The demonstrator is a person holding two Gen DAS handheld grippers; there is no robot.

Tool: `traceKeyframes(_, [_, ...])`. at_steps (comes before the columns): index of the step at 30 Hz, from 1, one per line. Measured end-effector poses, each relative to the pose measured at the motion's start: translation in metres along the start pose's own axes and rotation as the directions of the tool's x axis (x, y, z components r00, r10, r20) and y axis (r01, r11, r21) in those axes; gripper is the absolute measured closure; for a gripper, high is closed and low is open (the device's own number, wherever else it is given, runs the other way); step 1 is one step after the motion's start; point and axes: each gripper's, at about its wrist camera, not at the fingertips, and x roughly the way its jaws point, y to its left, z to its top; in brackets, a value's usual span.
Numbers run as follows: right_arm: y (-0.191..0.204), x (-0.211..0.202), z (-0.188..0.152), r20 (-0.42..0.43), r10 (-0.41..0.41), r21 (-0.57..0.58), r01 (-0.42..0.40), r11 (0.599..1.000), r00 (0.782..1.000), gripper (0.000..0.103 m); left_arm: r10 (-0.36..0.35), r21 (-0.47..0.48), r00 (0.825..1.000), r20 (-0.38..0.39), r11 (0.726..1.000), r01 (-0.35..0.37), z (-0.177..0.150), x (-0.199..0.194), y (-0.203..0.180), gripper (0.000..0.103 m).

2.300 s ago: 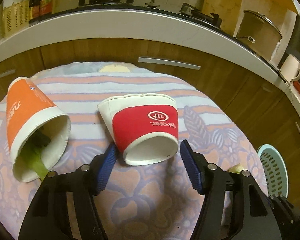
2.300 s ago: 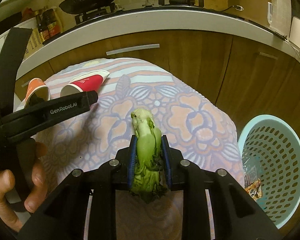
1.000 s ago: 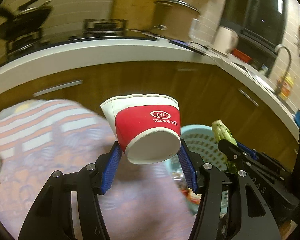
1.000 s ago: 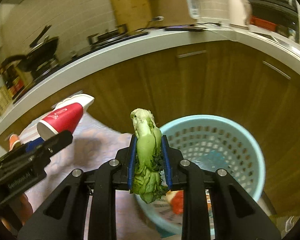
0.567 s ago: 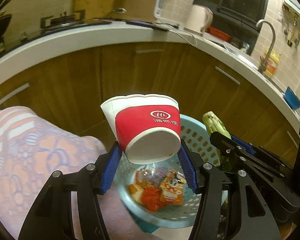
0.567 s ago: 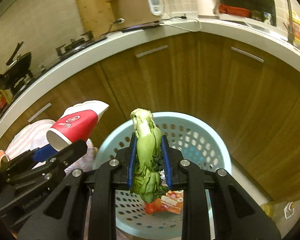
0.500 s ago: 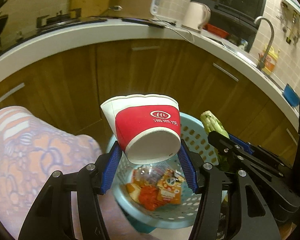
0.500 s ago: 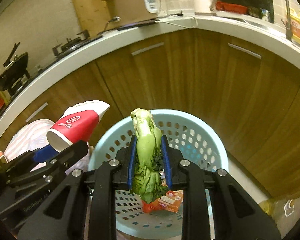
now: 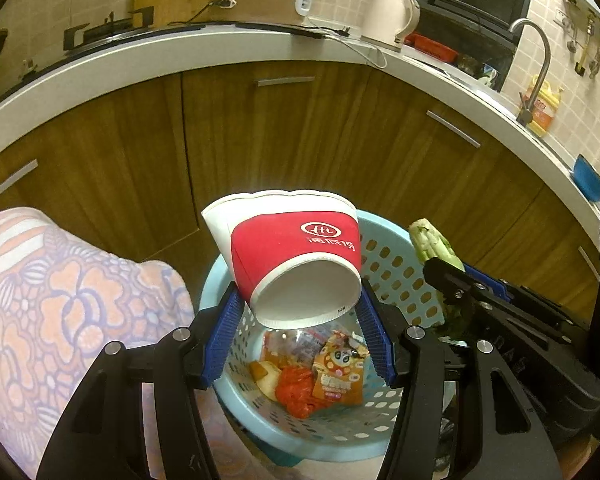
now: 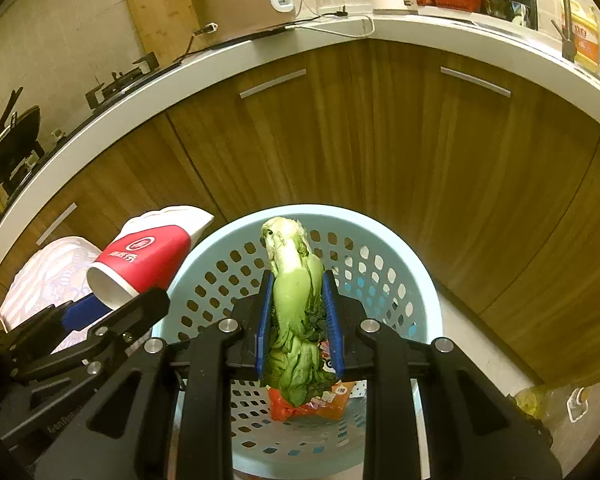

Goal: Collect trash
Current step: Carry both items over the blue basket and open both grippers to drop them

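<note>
While the left claw [image 9: 300,316] grips the cup [image 9: 292,264] and the right claw [image 10: 298,316] the vegetable [image 10: 296,312], both are released only when centred above the basket [image 10: 400,264].

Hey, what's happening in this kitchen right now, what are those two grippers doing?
A person is clearing trash with a gripper in each hand. The left gripper holds a red and white paper cup on its side, over the near rim of a light blue basket on the floor. The right gripper is clamped on a leafy green vegetable above the same basket. Snack wrappers already lie at the bottom. Neither item has been dropped yet.
</note>
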Motion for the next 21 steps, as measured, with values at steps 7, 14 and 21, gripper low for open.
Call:
traceKeyframes(7, [-0.009,0.002,0.001,-0.026,0.008,0.036,-0.007,0.999,1.000,0.079,-0.001,-0.003,0.999,-0.042,1.000,0.001,-0.006,0.007,0.003,0.037])
traceKeyframes(14, [-0.010,-0.011,0.001,0.002,0.018,0.045,-0.018,0.999,1.000,0.061,0.006,-0.013,1.000,-0.029,1.000,-0.007,-0.010,-0.006,0.009,0.035])
traceKeyframes(21, [0.013,-0.030,0.004,0.036,0.071,0.005,-0.071,0.997,0.997,0.061,0.030,-0.041,0.999,0.026,0.999,-0.029,-0.011,-0.040,0.024,0.035])
